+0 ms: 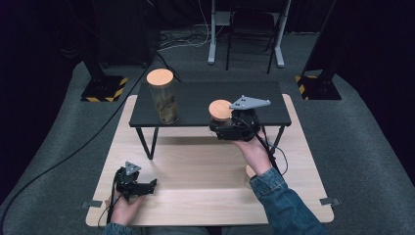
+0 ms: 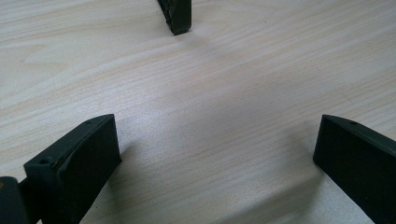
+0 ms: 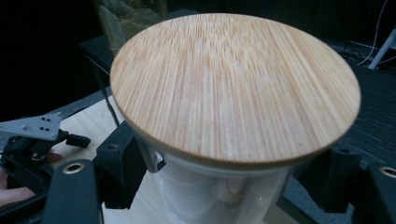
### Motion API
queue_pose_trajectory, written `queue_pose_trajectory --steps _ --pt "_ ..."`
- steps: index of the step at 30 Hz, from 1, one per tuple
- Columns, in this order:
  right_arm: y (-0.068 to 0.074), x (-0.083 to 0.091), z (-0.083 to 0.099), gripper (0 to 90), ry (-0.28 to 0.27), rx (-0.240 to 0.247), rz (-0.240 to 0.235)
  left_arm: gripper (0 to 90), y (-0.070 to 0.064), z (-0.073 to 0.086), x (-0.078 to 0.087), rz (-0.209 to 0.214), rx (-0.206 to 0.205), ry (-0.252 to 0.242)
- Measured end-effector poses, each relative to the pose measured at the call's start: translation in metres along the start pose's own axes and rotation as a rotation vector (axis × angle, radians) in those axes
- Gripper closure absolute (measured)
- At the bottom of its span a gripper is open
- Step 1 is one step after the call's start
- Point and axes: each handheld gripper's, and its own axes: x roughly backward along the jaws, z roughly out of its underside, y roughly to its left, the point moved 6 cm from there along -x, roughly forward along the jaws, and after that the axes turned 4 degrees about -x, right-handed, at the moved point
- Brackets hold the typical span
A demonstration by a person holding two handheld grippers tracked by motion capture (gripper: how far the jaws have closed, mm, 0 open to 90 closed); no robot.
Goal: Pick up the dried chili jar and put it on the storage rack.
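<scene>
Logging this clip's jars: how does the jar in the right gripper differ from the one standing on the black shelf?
The held jar is shorter; the shelf jar is tall. The held jar sits at the black shelf's front edge, clamped by the right gripper; the shelf jar stands free, far left. The shelf jar holds brownish contents; the held jar's are unclear. Both are clear glass with round wooden lids.

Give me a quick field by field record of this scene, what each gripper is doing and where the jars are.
right gripper: shut on small jar, at the black shelf's front edge
small jar lid: bamboo, on
left gripper: open, holding nothing, low over wooden table
tall jar: on black shelf, lid on, left of the small jar
</scene>
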Motion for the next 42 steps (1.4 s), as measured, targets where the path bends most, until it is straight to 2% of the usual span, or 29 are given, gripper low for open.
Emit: queue_pose_trajectory --steps 7,12,30,42 --pt "-0.007 -0.007 -0.005 24.8 -0.002 -0.007 0.013 0.0 0.000 0.000 0.000 0.000 0.000 0.000" --pt "-0.012 -0.013 -0.012 24.7 0.005 0.011 0.022 0.0 0.000 0.000 0.000 0.000 0.000 0.000" --pt "-0.023 -0.038 -0.024 24.8 0.010 -0.007 0.060 0.1 0.000 0.000 0.000 0.000 0.000 0.000" --pt "-0.029 -0.051 -0.023 24.7 0.024 -0.022 0.069 0.1 0.000 0.000 0.000 0.000 0.000 0.000"
